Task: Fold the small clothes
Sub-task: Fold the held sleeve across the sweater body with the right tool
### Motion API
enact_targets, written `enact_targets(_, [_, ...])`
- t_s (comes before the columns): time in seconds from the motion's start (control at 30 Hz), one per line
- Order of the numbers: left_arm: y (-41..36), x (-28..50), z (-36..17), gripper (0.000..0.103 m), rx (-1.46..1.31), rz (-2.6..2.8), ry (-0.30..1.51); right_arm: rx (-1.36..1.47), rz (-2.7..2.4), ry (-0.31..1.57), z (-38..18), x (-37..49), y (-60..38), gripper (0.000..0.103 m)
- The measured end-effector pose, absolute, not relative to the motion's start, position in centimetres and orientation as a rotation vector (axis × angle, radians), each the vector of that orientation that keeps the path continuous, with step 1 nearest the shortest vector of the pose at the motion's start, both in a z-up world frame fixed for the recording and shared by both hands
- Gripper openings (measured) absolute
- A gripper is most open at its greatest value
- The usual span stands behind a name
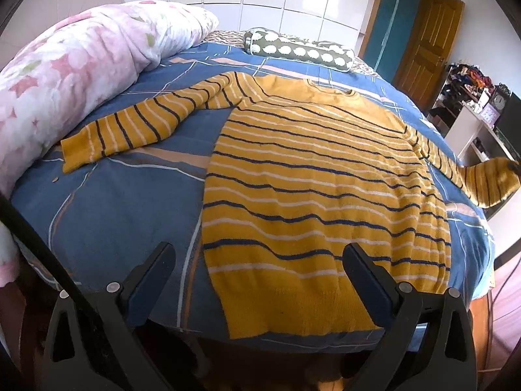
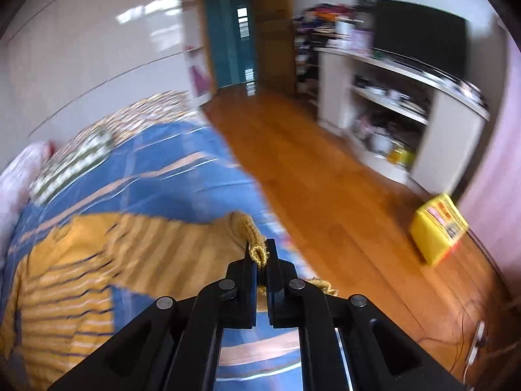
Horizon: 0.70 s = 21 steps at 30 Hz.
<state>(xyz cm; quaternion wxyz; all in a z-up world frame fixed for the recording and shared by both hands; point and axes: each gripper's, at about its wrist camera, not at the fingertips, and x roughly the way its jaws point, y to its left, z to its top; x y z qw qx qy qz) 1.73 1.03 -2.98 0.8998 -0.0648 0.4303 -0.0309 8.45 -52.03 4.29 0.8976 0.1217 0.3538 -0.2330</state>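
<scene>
You are working over a bed (image 1: 107, 215) covered in a blue sheet with pale crossing lines, in a room with a wooden floor (image 2: 329, 195), a white shelf unit (image 2: 400, 120) along the right wall and a teal door (image 1: 387, 22) at the far end. A pink flowered quilt (image 1: 65, 62) is heaped along the left side of the bed, and a green bolster with white patches (image 1: 299, 50) lies at the far edge. The yellow striped sweater (image 1: 319, 176) is spread flat on the sheet, neckline away from you and hem at the near edge, with its left sleeve (image 1: 130, 130) stretched out flat toward the quilt. Your left gripper (image 1: 259, 260) hovers above the near hem with its jaws wide apart and nothing between them. Your right gripper (image 2: 259, 255) has its jaws clamped on the cuff of the right sleeve (image 1: 488, 182), the knit bunched between the pads; that sleeve is lifted off the sheet at the right edge of the bed. The right wrist view is smeared, so finer detail there cannot be made out. A yellow box (image 2: 438, 229) sits on the floor near the right wall.
</scene>
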Motion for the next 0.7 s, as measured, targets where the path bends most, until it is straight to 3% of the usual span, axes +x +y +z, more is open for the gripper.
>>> enact_targets(0.43, [8.5,-0.3,-1.7,0.103,-0.21,0.009,0.794,-0.108,-0.123,0.832,2.8,22.9,-25.0,0.005])
enact_targets(0.7, [13.2,-0.9,-2.5,0.103,-0.262,0.072,0.784,-0.228,-0.047,0.894,-0.6,28.1,-14.8,0.005])
